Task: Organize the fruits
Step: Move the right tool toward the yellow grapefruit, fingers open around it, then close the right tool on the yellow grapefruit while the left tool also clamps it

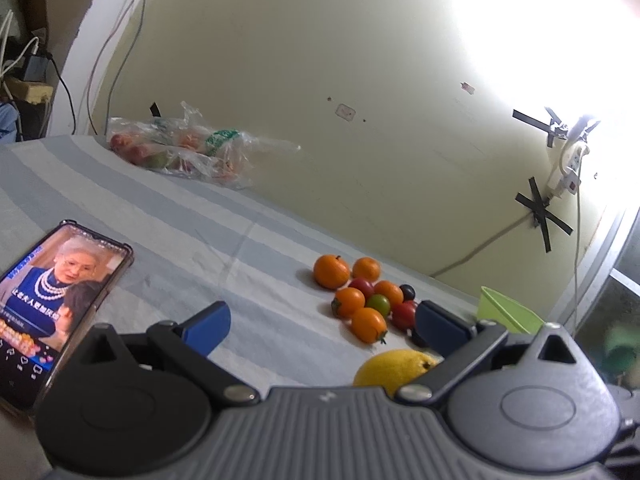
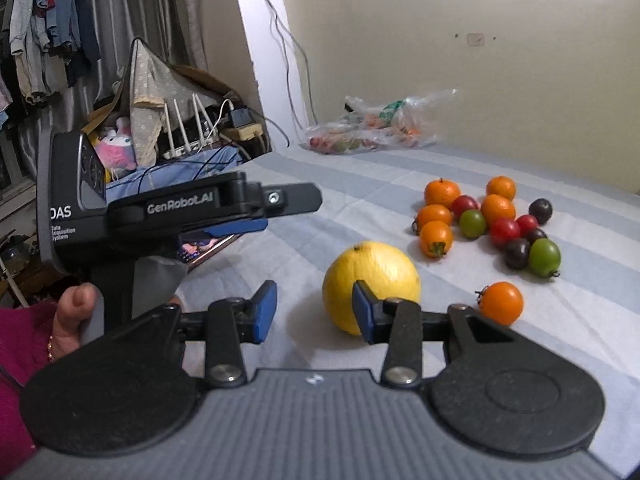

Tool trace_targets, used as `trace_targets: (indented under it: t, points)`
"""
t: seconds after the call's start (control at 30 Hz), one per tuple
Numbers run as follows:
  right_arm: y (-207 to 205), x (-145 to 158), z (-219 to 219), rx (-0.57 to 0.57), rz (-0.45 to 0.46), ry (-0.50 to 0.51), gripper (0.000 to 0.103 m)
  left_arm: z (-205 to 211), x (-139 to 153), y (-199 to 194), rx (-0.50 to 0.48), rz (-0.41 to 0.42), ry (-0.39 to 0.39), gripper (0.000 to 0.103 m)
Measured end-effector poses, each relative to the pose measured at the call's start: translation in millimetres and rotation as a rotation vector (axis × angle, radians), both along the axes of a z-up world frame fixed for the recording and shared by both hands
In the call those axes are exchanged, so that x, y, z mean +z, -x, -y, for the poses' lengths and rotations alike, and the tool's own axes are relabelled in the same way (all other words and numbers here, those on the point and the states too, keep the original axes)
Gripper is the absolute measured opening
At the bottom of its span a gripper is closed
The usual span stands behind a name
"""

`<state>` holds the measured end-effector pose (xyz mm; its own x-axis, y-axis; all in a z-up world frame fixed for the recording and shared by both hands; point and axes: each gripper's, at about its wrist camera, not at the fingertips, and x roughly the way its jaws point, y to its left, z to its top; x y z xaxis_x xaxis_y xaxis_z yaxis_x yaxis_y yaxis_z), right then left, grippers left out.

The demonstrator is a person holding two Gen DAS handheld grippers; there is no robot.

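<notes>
A big yellow citrus fruit (image 2: 376, 268) lies on the striped cloth just ahead of my right gripper (image 2: 316, 312). That gripper is open with nothing between its pads, and its right fingertip (image 2: 366, 312) overlaps the fruit's near side. A lone orange tomato (image 2: 502, 302) sits to the right. Beyond is a cluster of small oranges and cherry tomatoes (image 2: 488, 220). My left gripper (image 1: 324, 326) is open and empty, with the same cluster (image 1: 360, 300) and the yellow fruit (image 1: 394, 368) ahead on its right. In the right wrist view the left gripper (image 2: 288, 212) hovers at the left, held by a hand (image 2: 76, 312).
A phone (image 1: 60, 292) with a lit screen lies on the cloth at the left. A clear plastic bag of produce (image 1: 180, 148) rests against the far wall. A green container (image 1: 504, 312) stands right of the cluster. Clutter, cables and hanging clothes (image 2: 48, 20) lie beyond the surface's left edge.
</notes>
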<state>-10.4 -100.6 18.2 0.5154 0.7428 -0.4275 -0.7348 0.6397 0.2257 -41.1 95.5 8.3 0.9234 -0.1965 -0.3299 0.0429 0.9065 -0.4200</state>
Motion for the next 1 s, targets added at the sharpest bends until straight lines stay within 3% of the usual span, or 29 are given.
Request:
trace_targets:
  t: [0.2,0.27,0.43,0.57,0.73,0.93,1.0]
  points:
    - [2,-2,8,-0.044,0.025,0.008,0.051,13,1,4,-0.073,0.008,-0.034,0.102]
    - [3,-6,9,-0.058,0.032,0.024,0.059,18,2,4,-0.098,0.011,-0.049,0.102]
    - [4,-19,4,-0.075,0.063,0.103,0.066,30,0,-1,-0.163,-0.012,-0.064,0.102]
    - [2,-26,-4,-0.060,0.100,0.156,0.078,32,-4,-10,-0.214,-0.056,-0.036,0.102]
    - [-2,-32,-19,-0.029,0.132,0.212,0.079,30,-13,-21,-0.271,-0.117,0.012,0.101]
    - [-9,-36,-25,-0.036,0.125,0.239,0.078,38,-18,-25,-0.304,-0.136,-0.016,0.080]
    - [-9,-36,-26,-0.033,0.122,0.247,0.076,41,-18,-25,-0.300,-0.136,-0.034,0.078]
